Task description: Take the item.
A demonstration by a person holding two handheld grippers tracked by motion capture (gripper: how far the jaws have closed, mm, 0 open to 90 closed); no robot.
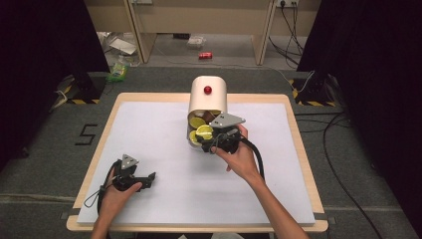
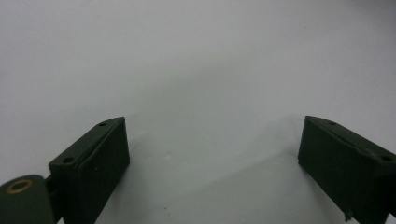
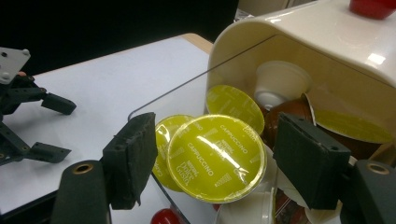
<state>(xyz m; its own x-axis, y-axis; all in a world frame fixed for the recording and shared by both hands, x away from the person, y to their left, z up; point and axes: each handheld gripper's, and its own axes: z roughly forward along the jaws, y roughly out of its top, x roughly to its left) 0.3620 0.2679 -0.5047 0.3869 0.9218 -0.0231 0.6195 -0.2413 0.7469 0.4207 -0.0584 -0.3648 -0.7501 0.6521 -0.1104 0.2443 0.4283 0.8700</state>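
White mat (image 1: 164, 144) | left tool (image 2: 212, 154) spread, empty | right tool (image 3: 212, 158) spread around yellow-lidded capsule (image 3: 216, 158) (grip unclear)

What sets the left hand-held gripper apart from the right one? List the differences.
The left hand-held gripper rests low over bare white table; the right hand-held gripper reaches into the cream capsule container. The left's jaws bracket nothing; the right's bracket a yellow cappuccino capsule, not yet pinching it. Both are open, black, hand-held.

Even overhead light, soft shadows, glare on yellow capsule lid (image 3: 216, 157), slight blur throughout
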